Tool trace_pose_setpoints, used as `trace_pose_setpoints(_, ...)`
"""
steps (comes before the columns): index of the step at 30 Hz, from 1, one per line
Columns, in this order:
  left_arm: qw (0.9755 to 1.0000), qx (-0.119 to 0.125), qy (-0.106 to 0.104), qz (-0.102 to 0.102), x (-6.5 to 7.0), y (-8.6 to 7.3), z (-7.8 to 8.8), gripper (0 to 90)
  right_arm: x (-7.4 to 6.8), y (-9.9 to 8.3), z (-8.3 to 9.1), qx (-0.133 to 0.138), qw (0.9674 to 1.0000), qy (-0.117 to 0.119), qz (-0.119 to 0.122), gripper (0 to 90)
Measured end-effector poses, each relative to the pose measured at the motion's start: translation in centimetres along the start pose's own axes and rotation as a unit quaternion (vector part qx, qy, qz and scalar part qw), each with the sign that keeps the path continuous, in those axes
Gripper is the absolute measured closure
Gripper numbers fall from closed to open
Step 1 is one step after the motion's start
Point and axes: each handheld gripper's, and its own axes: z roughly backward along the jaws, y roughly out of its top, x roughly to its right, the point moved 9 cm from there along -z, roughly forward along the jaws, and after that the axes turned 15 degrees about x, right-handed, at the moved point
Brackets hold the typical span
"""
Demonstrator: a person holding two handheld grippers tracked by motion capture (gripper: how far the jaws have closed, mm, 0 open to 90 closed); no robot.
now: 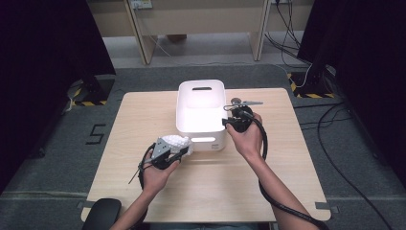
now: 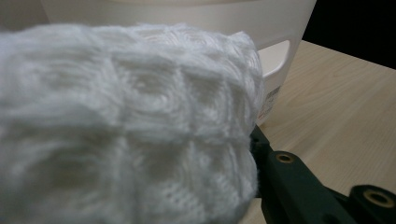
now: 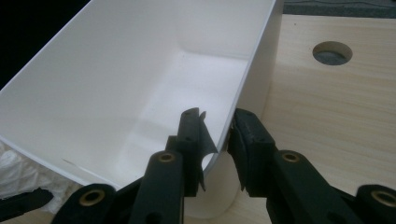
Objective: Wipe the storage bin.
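Note:
A white plastic bin (image 1: pixel 181 103) with handle slots stands at the middle back of the wooden table (image 1: pixel 287 163). My left gripper (image 1: pixel 184 150) is shut on a white knitted cloth (image 1: pixel 176 142), held just in front of the bin's near left corner. In the left gripper view the cloth (image 2: pixel 126 121) hides most of the jaws; one black finger (image 2: pixel 285 177) shows beside the bin (image 2: pixel 285 28). My right gripper (image 3: pixel 217 128) straddles the bin's right rim near its front corner, one jaw inside the wall (image 3: pixel 140 70), one outside, clamped on it. The bin's inside looks bare.
A round hole (image 3: pixel 332 52) pierces the tabletop right of the bin. Open wood lies in front of and beside the bin. A black rounded object (image 1: pixel 101 214) sits at the table's near left corner. Cables (image 1: pixel 335 158) run over the floor at the right.

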Motion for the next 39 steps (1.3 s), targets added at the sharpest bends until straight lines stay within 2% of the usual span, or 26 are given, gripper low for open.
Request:
trace_pose_setpoints(17, 0.9997, -0.024, 0.001, -0.005, -0.3, -1.7, -0.4, 75.3, 0.0, 0.0, 0.0, 0.001, 1.0000, 0.000, -0.001, 73.6)
trace_pose_setpoints(26, 0.9997, -0.026, 0.002, -0.004, -0.2, -1.7, -0.5, 75.3, 0.0, 0.0, 0.0, 0.001, 1.0000, 0.000, 0.000, 73.6)
trace_pose_setpoints(39, 0.9995, -0.029, -0.007, -0.006, 0.6, -1.9, -1.1, 75.2, 0.1, 0.0, 0.0, 0.002, 1.0000, -0.001, 0.000, 73.5)
